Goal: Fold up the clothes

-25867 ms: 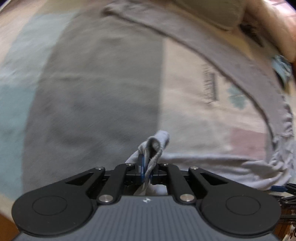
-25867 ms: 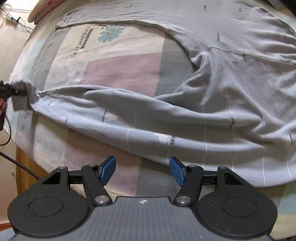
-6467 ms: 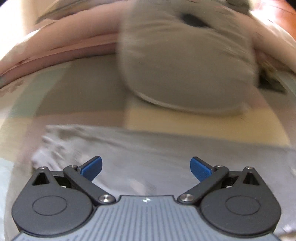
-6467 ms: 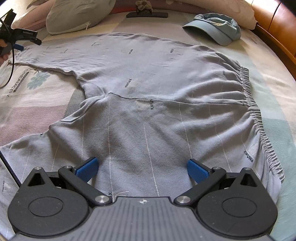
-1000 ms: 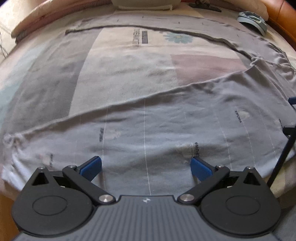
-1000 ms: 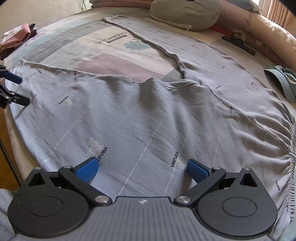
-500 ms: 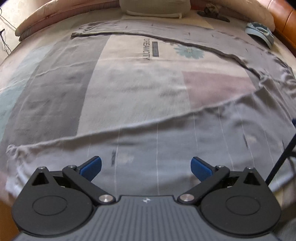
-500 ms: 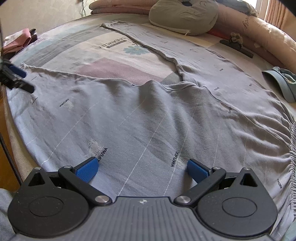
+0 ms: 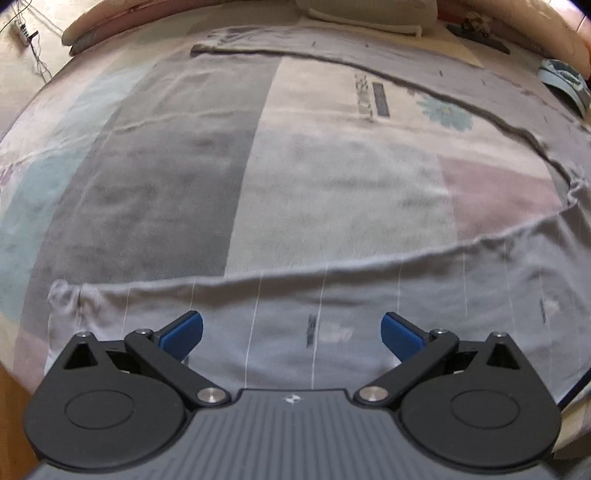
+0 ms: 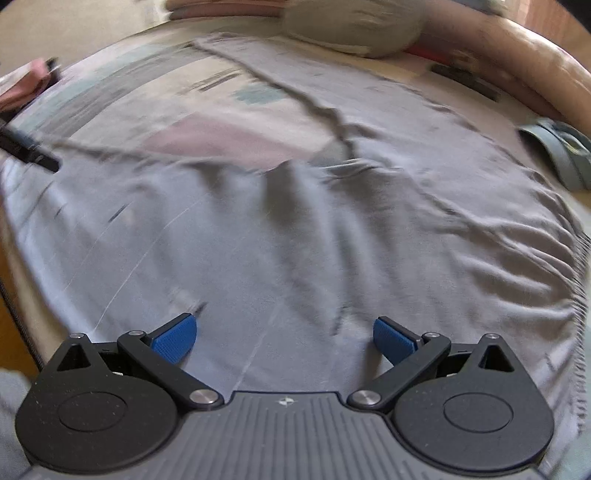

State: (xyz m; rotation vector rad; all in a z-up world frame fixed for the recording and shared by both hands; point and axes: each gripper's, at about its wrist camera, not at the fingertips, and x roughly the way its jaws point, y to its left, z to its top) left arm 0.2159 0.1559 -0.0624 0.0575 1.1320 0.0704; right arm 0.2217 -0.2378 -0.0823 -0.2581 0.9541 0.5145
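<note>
Grey trousers [image 10: 332,229] lie spread flat on the bed with the two legs apart in a V. In the left wrist view the near leg [image 9: 369,295] runs across the frame and its cuff [image 9: 66,299] is at the left. My left gripper [image 9: 291,332] is open and empty over this leg near the cuff. My right gripper [image 10: 282,334] is open and empty over the upper near leg, with the elastic waistband [image 10: 576,280] to its right. The far leg [image 9: 332,48] stretches toward the pillow.
The patchwork bedspread [image 9: 184,184] shows between the legs. A grey-green pillow [image 10: 354,26] lies at the head. A blue cap [image 10: 561,151] sits at the right edge. The left gripper's body [image 10: 26,147] shows at the far left of the right wrist view.
My left gripper has moved left along the near leg toward the cuff. My right gripper has moved forward and right toward the waistband. Both stay open.
</note>
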